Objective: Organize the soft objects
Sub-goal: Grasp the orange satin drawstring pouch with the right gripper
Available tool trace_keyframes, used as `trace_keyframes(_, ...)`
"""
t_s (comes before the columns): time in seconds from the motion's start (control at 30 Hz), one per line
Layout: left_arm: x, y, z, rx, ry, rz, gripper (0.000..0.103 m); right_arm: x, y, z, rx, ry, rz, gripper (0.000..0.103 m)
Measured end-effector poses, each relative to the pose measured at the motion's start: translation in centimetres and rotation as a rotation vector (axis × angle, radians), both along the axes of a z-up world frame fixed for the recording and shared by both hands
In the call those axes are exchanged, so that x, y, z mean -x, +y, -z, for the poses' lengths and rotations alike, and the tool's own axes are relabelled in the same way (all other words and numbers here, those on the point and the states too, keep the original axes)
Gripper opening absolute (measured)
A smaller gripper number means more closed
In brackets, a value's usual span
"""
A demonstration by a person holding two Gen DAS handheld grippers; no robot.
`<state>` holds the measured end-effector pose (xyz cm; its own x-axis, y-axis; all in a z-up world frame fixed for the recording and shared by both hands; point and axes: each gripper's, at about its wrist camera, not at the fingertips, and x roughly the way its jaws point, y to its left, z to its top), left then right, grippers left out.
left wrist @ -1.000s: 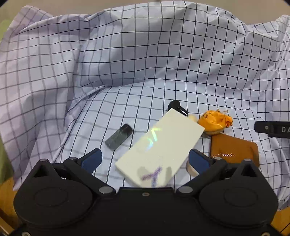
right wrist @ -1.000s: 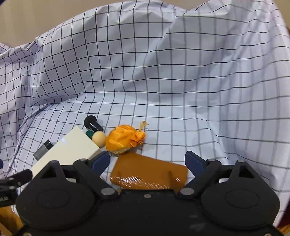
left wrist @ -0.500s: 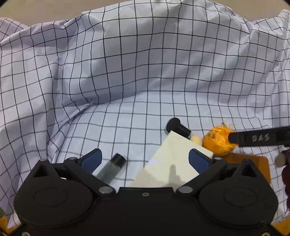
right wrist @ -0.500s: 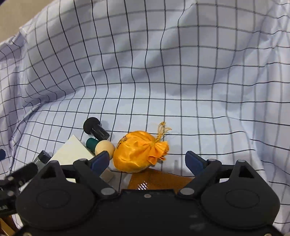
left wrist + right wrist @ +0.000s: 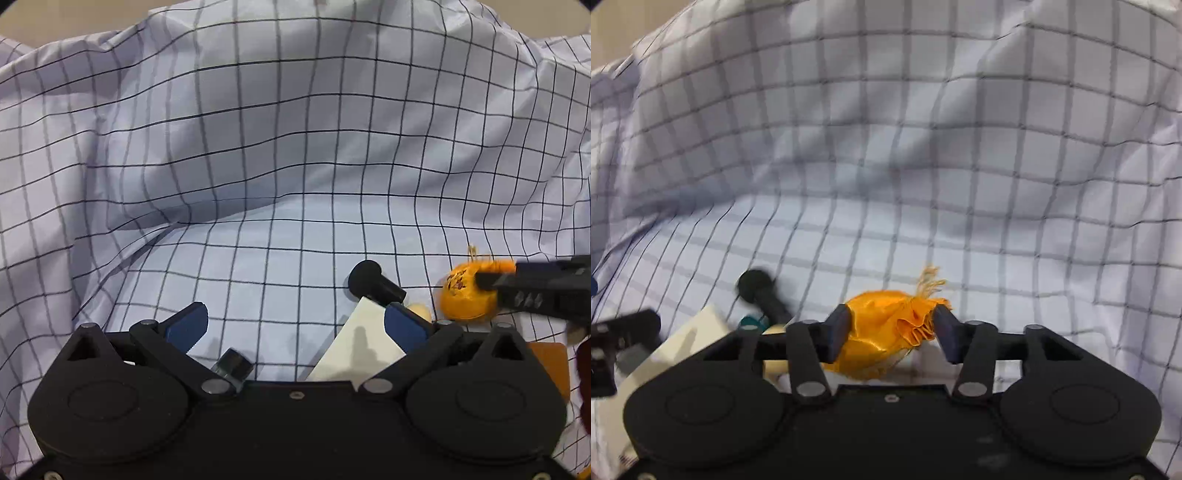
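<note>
An orange satin drawstring pouch [image 5: 882, 332] lies on the checked cloth [image 5: 923, 166]. My right gripper [image 5: 892, 330] has its jaws closing on it, with both pads against the pouch's sides, the right one at the gathered neck. In the left wrist view the same pouch [image 5: 465, 295] sits at the far right with a black finger [image 5: 535, 286] of the right gripper across it. My left gripper [image 5: 295, 326] stands open low over the cloth. A white card [image 5: 362, 343] and a small grey vial [image 5: 232, 365] lie between its fingers, neither of them gripped.
A black stopper-like cylinder [image 5: 373, 282] and a pale wooden ball [image 5: 419, 312] lie beside the card's far corner. A flat orange-brown packet [image 5: 550, 358] lies under the pouch's near side. The cloth [image 5: 258, 166] rises in folds behind and to the left.
The right jaws went from wide apart to closed in on the orange pouch. Both grippers came forward and lower; the card and vial slid under the left gripper's body.
</note>
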<state>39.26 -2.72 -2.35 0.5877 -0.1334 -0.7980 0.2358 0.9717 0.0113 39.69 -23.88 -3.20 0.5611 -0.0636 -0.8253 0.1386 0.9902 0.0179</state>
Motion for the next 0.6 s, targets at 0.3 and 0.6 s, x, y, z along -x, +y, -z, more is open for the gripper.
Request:
trace_keyframes(0.3,-2.8,-4.7,2.1,-0.032,0.043,0.099,0.098,0.0,-3.2,2.0,0.027,-0.005,0.075,0.042)
trace_keyframes(0.6,-4.3,-7.9,4.7,-0.117,0.097,0.189,0.098,1.2,-5.2,2.3,-0.045,-0.025,0.122,0.042)
